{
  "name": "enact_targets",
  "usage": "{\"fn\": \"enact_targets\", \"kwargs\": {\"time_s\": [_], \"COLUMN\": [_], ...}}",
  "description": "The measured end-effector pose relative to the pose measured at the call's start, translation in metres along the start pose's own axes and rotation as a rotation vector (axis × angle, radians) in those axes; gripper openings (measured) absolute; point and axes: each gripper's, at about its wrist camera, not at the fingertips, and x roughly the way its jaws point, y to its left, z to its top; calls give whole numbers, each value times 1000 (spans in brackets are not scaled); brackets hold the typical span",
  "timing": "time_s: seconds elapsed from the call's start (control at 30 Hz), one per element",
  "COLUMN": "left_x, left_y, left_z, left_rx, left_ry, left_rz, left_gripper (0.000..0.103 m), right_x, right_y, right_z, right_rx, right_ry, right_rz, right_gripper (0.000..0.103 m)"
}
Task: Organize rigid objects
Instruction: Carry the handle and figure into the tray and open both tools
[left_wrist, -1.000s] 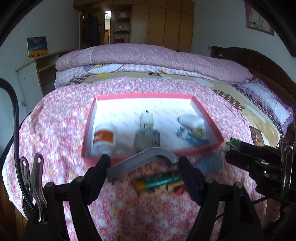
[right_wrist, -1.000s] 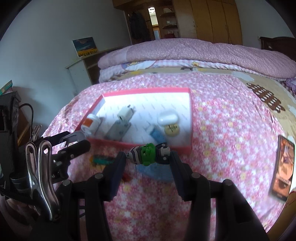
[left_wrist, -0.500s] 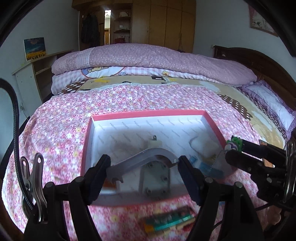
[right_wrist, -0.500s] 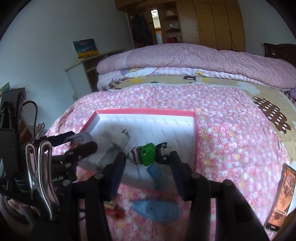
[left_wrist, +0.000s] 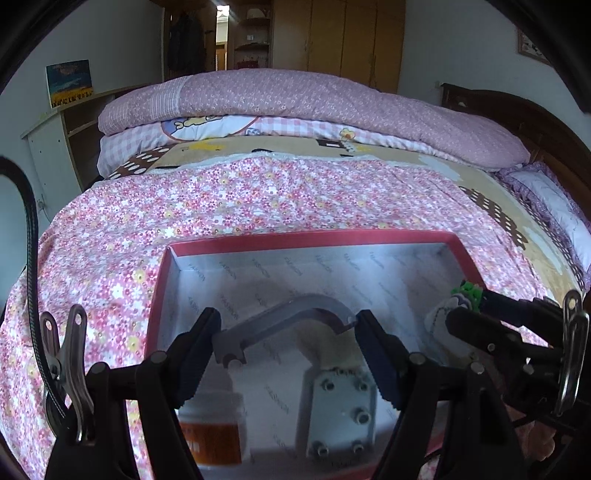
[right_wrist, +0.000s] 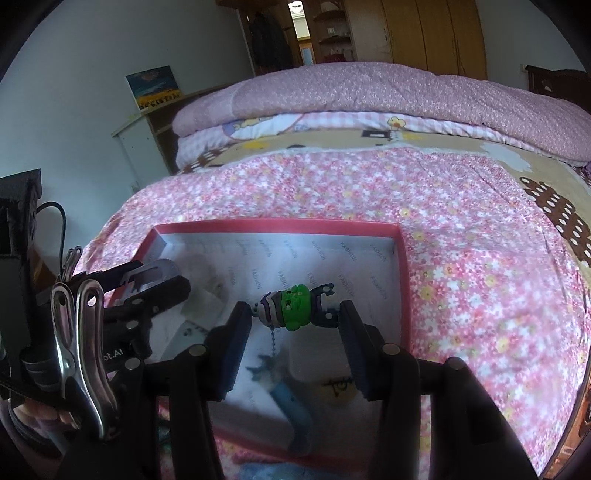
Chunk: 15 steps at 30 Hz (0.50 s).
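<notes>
We lower both clamped tools into the red box (left_wrist: 388, 236), left tool (left_wrist: 286, 332) gripping the grey bracket (left_wrist: 295, 317), right tool (right_wrist: 295, 317) the green figure (right_wrist: 295, 306), releasing over bare floor near its far edge.

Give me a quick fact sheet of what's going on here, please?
Setting: pink floral bedspread
Container: red-rimmed box, white inside
Left gripper: shut on grey curved bracket, above the box
Right gripper: shut on green toy figure, above the box
Already in box: orange-labelled jar, grey metal block
</notes>
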Motion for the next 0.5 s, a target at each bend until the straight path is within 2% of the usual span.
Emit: {"fn": "enact_targets", "kwargs": {"time_s": [0.5], "left_x": [15], "left_y": [0], "left_z": [2], "left_rx": [4], "left_ry": [26], "left_rz": [11], "left_gripper": [79], "right_x": [14], "right_y": [-8], "right_z": [3], "right_rx": [22], "right_ry": [24], "right_rz": [5], "right_gripper": [51]}}
